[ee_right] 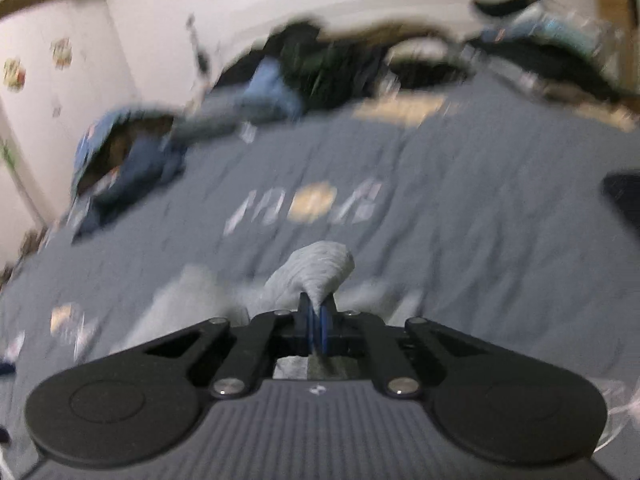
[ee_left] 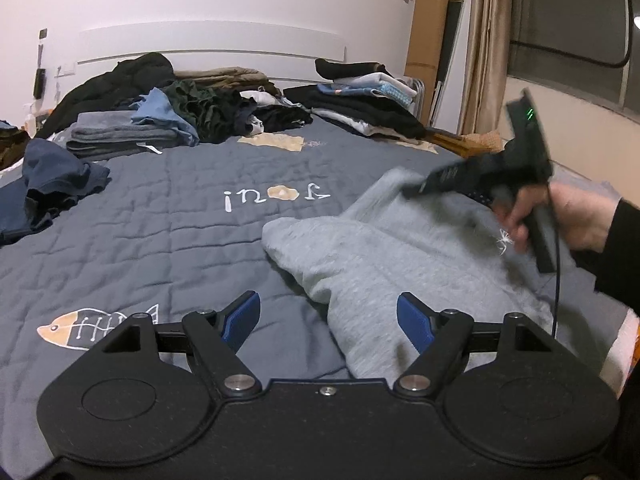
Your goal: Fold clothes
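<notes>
A light grey sweatshirt (ee_left: 372,256) lies partly folded on the blue-grey quilted bedspread (ee_left: 160,232), right of centre in the left wrist view. My left gripper (ee_left: 330,320) is open and empty, hovering just above the sweatshirt's near edge. My right gripper (ee_left: 416,190) is held in a hand at the right and reaches over the sweatshirt's far side. In the blurred right wrist view my right gripper (ee_right: 318,322) is shut on a bunched fold of the grey sweatshirt (ee_right: 316,272), lifted off the bedspread (ee_right: 460,220).
Loose dark and blue clothes (ee_left: 192,108) are heaped at the head of the bed. A folded stack (ee_left: 360,96) sits at the far right, a folded grey pile (ee_left: 116,136) at the far left, a crumpled navy garment (ee_left: 48,184) at the left edge. Curtain and window are at the right.
</notes>
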{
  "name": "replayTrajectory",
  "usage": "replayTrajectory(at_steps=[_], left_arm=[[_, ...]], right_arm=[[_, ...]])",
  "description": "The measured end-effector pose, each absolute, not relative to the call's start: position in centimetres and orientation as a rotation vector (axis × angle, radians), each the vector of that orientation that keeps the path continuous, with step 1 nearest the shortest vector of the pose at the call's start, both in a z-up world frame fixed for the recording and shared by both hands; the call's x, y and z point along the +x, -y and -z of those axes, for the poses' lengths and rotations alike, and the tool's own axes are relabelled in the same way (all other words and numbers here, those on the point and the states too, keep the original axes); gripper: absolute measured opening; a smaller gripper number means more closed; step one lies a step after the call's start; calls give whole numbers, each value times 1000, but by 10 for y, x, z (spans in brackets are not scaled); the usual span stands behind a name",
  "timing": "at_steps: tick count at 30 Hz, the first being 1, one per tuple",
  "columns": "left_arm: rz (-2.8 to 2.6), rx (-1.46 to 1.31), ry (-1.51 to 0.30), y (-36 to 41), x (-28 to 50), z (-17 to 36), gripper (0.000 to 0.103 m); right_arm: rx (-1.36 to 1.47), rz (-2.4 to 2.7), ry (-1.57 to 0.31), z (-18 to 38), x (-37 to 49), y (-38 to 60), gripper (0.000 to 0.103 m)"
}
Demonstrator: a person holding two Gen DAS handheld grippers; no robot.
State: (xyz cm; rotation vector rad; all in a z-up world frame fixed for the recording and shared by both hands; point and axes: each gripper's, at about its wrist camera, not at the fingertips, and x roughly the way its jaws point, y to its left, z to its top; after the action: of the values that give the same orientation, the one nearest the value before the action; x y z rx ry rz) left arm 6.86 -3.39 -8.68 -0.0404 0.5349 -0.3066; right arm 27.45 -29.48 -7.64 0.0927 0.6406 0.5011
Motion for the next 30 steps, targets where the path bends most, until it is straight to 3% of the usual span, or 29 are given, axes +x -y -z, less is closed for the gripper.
replayTrajectory(at_steps=[3,9,12,14,24,27,28,30], left_arm=[[303,-43,-537,33,70,88,74],[292,-28,-563,32,74,93,75],[288,-25,-567,32,76,94,75],[293,-23,-568,32,76,94,75],[305,-1,-568,36,73,96,75],[306,5,-567,37,73,95,75],[305,7,-570,37,73,96,75],[302,7,-571,37,73,95,75]], right_arm=[[91,-439,-628,84,283,306,4],[55,-342,-793,135,305,313,11],[168,-358,-788,126,309,330,27],[227,-371,-761,117,307,338,44],[30,-608,-757,109,292,293,48],[-24,-625,-813,120,290,282,45],[-29,-633,-822,121,289,281,38],[-28,-642,-824,118,287,282,6]])
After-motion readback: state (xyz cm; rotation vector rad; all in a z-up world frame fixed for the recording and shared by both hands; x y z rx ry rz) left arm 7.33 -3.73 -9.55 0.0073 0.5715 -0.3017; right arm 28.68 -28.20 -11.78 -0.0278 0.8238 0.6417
